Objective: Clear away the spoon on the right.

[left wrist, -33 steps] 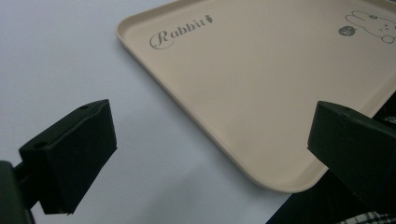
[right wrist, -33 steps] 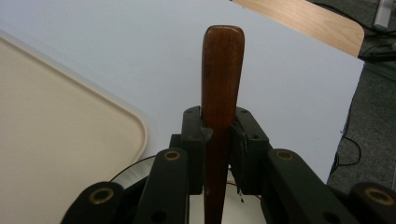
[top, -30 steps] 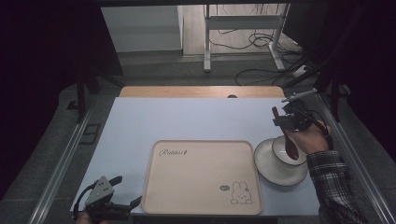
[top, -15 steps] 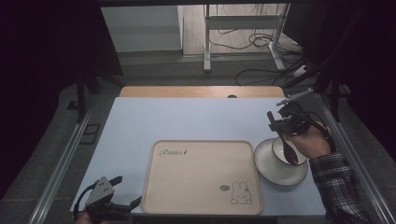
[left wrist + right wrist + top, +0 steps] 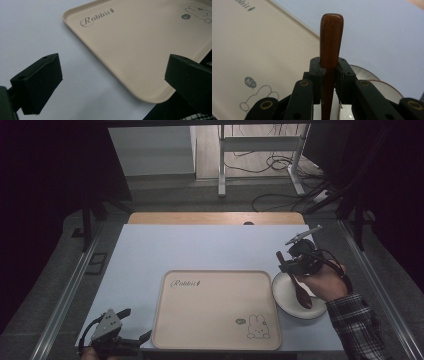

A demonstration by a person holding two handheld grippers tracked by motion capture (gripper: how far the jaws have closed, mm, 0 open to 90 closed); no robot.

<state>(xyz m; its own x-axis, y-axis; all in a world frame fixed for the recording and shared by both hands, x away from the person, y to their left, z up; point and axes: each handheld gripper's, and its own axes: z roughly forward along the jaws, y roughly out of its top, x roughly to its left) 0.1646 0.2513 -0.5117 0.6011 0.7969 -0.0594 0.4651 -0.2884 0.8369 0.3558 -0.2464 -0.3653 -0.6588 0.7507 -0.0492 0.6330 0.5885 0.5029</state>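
Note:
A brown wooden spoon (image 5: 301,293) hangs over the white plate (image 5: 285,292) at the table's right; I cannot tell if its bowl touches the plate. My right gripper (image 5: 291,266) is shut on the spoon's handle. In the right gripper view the handle (image 5: 331,37) sticks up between the shut jaws of the right gripper (image 5: 329,67), with the plate's rim (image 5: 384,87) below. The beige rabbit tray (image 5: 215,310) lies in the middle. My left gripper (image 5: 131,338) rests open at the front left corner, beside the tray (image 5: 140,50); nothing is between the fingers of the left gripper (image 5: 112,77).
The light blue tabletop (image 5: 200,245) stretches bare behind the tray. A wooden strip (image 5: 215,218) runs along its far edge. Metal rails (image 5: 65,295) flank the table, and cables lie on the floor beyond (image 5: 280,165).
My right gripper has carried the spoon left and toward the person, lower over the plate. The left gripper has stayed put.

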